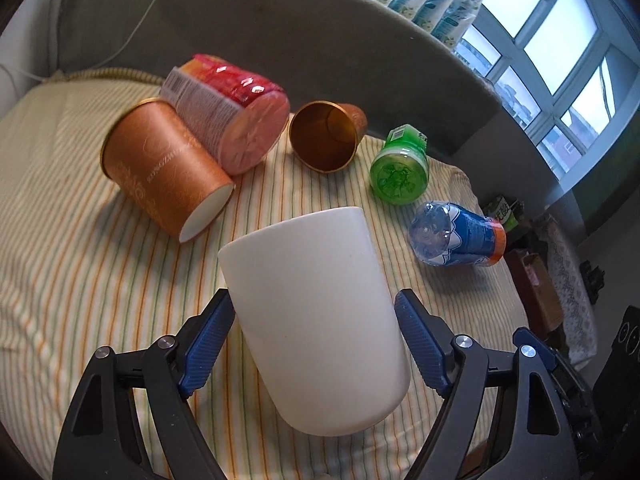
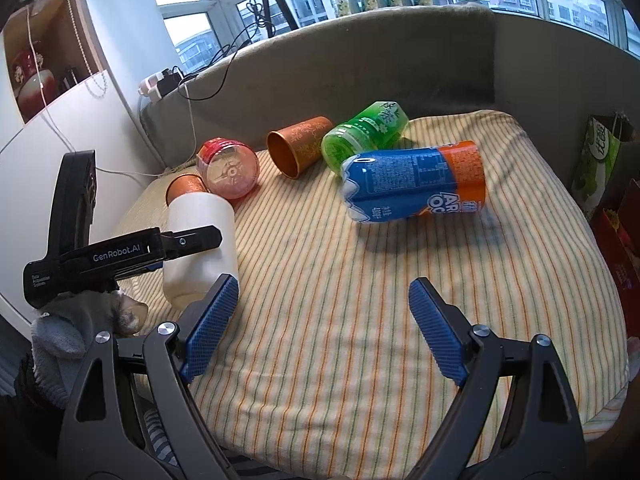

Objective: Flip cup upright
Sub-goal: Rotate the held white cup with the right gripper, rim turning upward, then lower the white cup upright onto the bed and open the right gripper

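A plain white cup (image 1: 316, 320) stands on the striped cloth (image 1: 80, 240), tilted a little, its flat closed end facing up and away. My left gripper (image 1: 316, 344) is open around it, a blue pad on each side with small gaps. In the right wrist view the white cup (image 2: 200, 240) sits at the left with the left gripper's black finger (image 2: 188, 242) across it. My right gripper (image 2: 320, 328) is open and empty over bare cloth. A copper metal cup (image 1: 326, 136) lies on its side at the back, mouth toward me; it also shows in the right wrist view (image 2: 298, 146).
An orange tube (image 1: 164, 168), a red jar (image 1: 236, 120), a green bottle (image 1: 400, 164) and a blue-orange bottle (image 1: 456, 236) lie on their sides behind the cup. A grey padded wall (image 1: 320, 52) backs the cushion. The cushion edge drops off at the right (image 2: 612, 320).
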`<state>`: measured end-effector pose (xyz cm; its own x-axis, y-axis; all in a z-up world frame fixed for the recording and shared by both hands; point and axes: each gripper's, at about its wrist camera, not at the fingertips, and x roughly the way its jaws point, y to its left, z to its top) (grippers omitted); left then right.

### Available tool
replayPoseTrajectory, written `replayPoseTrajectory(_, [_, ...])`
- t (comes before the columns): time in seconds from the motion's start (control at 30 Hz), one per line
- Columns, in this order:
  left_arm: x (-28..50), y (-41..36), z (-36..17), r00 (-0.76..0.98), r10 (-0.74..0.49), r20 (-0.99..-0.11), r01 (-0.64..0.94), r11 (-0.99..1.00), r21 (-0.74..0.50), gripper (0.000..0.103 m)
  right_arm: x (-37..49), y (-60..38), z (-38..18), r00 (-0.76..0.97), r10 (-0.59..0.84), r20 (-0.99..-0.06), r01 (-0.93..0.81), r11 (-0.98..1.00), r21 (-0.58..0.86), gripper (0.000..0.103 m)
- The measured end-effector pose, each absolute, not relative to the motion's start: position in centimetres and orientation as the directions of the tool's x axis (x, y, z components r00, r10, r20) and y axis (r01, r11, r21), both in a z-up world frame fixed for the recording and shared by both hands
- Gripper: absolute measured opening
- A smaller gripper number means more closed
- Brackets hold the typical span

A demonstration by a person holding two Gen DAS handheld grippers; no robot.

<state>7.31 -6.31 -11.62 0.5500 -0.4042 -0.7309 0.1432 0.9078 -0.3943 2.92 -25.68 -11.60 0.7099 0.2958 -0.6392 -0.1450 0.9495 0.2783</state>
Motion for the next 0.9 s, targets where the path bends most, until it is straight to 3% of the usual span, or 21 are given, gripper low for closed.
replayPoseTrajectory(0.3, [7.3,-6.9,-10.4,0.672,-0.364,-0.645,0.207,0.929,-0.308,0.077,3.8,-25.3,-12.0,0.704,0.3,-0.644,-0.151,0.949,0.277,0.09])
replayPoseTrajectory(0.63, [6.7,-9.0,-10.8,0.727,-0.312,-0.612,0.256,0.95,-0.18,0.077,4.0,-25.8,-13.0,0.698,0.288,-0.656,-0.122,0.95,0.287,0.089])
replayPoseTrajectory(0.9, [5.7,-9.2,-10.7,0.731,-0.308,-0.609,0.262,0.951,-0.167,0.076,4.0,-25.6,-13.2,0.696,0.293,-0.656,-0.128,0.949,0.289,0.09])
